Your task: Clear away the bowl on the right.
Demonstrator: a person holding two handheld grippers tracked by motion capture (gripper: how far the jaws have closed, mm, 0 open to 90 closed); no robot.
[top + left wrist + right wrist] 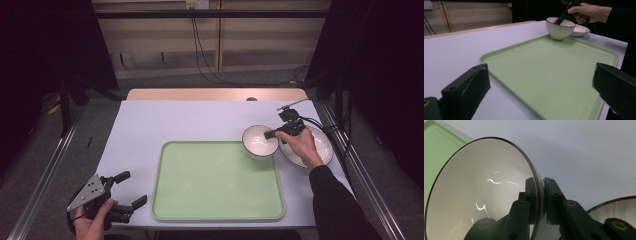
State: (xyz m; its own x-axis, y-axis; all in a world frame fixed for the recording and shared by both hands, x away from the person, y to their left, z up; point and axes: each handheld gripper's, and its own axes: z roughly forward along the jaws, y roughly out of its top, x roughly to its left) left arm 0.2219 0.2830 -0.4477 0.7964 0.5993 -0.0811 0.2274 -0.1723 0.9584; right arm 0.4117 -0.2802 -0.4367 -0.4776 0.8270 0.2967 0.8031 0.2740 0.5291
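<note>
A white bowl (259, 141) with a dark rim hangs at the far right corner of the green tray (215, 200). My right gripper (274, 134) is shut on the bowl's rim, one jaw inside and one outside, as the right gripper view shows at the bowl (481, 195) and gripper (540, 195). In the left gripper view the bowl (559, 30) looks lifted just above the tray (544, 72). A white plate (320, 145) lies right of the bowl, under the person's hand. My left gripper (131, 189) stands open and empty near the table's front left corner, jaws wide apart.
The light table top (175, 120) has free room behind and left of the tray. Metal rails run along both sides of the table. Cables hang at the back wall (200, 45).
</note>
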